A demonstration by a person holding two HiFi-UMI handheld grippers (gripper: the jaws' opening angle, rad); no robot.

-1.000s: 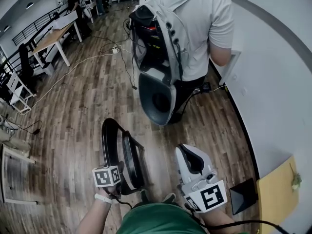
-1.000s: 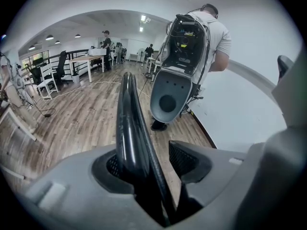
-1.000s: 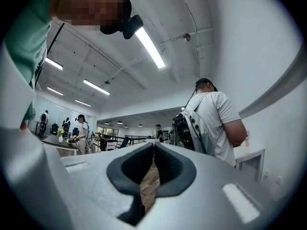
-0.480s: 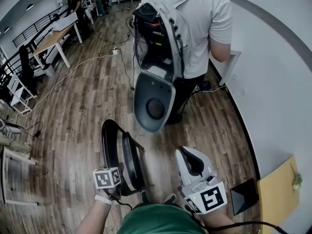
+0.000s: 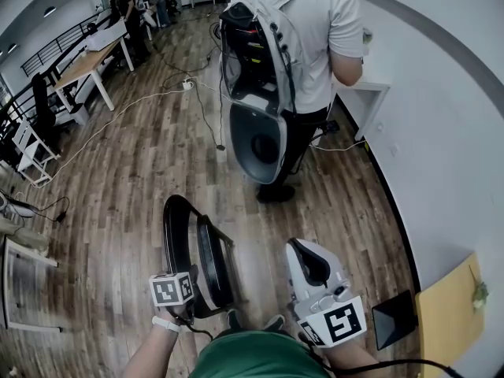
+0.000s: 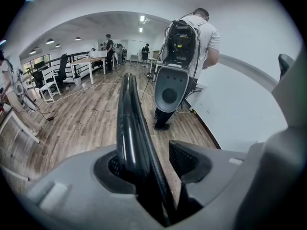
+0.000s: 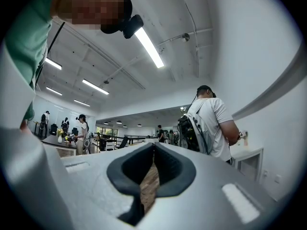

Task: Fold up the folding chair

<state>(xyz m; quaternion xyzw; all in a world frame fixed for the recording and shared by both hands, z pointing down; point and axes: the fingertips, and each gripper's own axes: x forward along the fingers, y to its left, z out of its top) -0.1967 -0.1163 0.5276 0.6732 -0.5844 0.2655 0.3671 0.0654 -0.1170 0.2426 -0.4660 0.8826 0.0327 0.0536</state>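
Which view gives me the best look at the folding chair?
The head view: the folding chair shows nearly whole, apparently folded flat. The left gripper view shows only its black frame edge-on, gripped by the left hand-held gripper. The right gripper view misses it.

Folding chair (image 5: 197, 250): lower end hidden behind left gripper (image 5: 183, 296) and green shirt (image 5: 252, 359). Left gripper's jaws hidden under marker cube in head view. Standing person (image 5: 315, 46): head cut by top edge. Far people (image 5: 124, 6) too small to tell.

The right tool (image 7: 153, 146), its jaws closed together on nothing, points up toward a person with a backpack (image 7: 207, 126) beneath ceiling lights (image 7: 148, 47).
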